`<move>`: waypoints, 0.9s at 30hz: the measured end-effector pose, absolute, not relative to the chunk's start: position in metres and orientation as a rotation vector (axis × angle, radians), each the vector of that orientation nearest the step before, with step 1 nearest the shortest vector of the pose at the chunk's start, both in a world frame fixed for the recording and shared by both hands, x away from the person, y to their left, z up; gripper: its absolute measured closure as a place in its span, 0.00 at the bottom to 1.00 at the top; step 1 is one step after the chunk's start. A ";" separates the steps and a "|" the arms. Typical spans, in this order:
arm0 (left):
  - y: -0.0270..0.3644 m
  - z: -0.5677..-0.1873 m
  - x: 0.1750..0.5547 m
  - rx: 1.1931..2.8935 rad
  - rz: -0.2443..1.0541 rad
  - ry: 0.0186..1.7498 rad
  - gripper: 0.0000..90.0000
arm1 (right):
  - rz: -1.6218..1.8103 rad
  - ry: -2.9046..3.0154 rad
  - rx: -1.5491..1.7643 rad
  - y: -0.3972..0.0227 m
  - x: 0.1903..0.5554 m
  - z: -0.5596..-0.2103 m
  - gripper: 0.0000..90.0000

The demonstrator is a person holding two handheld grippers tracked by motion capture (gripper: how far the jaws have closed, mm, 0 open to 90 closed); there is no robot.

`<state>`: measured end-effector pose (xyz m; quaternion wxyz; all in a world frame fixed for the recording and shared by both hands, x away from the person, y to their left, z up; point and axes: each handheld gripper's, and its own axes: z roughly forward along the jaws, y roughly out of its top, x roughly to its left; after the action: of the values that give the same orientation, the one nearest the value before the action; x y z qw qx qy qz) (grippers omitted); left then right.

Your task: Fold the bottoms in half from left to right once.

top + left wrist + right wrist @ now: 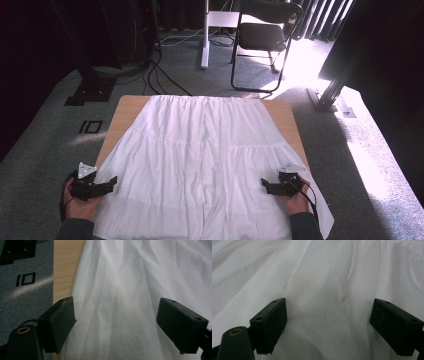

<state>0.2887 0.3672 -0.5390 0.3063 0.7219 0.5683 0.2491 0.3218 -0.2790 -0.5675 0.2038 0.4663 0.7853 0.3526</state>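
White skirt (205, 160) lies flat, covering table (131, 106), hem overhanging near edge. Left gripper (111, 183) and right gripper (266, 186) both open, empty. Risk: uneven pinches bunch fabric, drag skirt off table.

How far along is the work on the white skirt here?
Done: the white skirt lies spread flat over the wooden table. In hand: nothing; the left claw and right claw are open at its near edges. Left: no fold is visible yet.

High view above, looking forward and down, both gripper views close, sharing the white cloth (205, 155).
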 end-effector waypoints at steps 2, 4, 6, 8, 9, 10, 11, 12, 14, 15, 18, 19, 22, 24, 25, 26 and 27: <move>0.369 -0.541 0.290 1.913 0.657 1.523 0.17 | 0.984 2.191 1.301 -0.279 0.322 -0.567 0.15; 0.370 -0.542 0.292 1.911 0.661 1.536 0.16 | 0.984 2.191 1.300 -0.279 0.322 -0.567 0.15; 0.372 -0.543 0.293 1.910 0.657 1.545 0.14 | 0.983 2.191 1.301 -0.279 0.322 -0.567 0.15; 0.372 -0.545 0.295 1.911 0.665 1.559 0.12 | 0.984 2.191 1.301 -0.279 0.322 -0.567 0.15; 0.373 -0.545 0.295 1.910 0.657 1.559 0.12 | 0.984 2.191 1.300 -0.279 0.322 -0.567 0.15; 0.373 -0.547 0.296 1.911 0.648 1.559 0.12 | 0.984 2.191 1.300 -0.279 0.322 -0.567 0.15; 0.373 -0.548 0.297 1.910 0.650 1.565 0.12 | 0.984 2.191 1.301 -0.279 0.322 -0.567 0.15; 0.373 -0.549 0.297 1.915 0.636 1.561 0.12 | 0.983 2.191 1.301 -0.279 0.322 -0.567 0.15; 0.372 -0.552 0.298 1.930 0.621 1.554 0.12 | 0.984 2.191 1.301 -0.279 0.322 -0.567 0.15; 0.370 -0.552 0.299 1.946 0.621 1.547 0.12 | 0.983 2.191 1.301 -0.279 0.322 -0.567 0.15; 0.369 -0.552 0.300 1.962 0.624 1.540 0.11 | 0.983 2.191 1.300 -0.279 0.322 -0.567 0.15; 0.369 -0.552 0.300 1.960 0.624 1.541 0.11 | 0.984 2.191 1.301 -0.279 0.322 -0.567 0.15; 0.372 -0.552 0.301 1.948 0.635 1.561 0.12 | 0.984 2.191 1.301 -0.279 0.322 -0.567 0.15; 0.373 -0.551 0.300 1.942 0.639 1.573 0.14 | 0.984 2.191 1.300 -0.279 0.322 -0.567 0.15; 0.373 -0.550 0.299 1.933 0.643 1.577 0.19 | 0.984 2.191 1.301 -0.279 0.322 -0.567 0.15; 0.374 -0.549 0.298 1.929 0.644 1.571 0.27 | 0.984 2.191 1.301 -0.279 0.322 -0.567 0.15; 0.375 -0.547 0.297 1.932 0.641 1.560 0.40 | 0.983 2.191 1.300 -0.279 0.322 -0.567 0.15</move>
<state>0.2971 0.3751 -0.5470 0.2844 0.7222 0.5832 0.2396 0.3218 -0.2791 -0.5675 0.2039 0.4662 0.7854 0.3526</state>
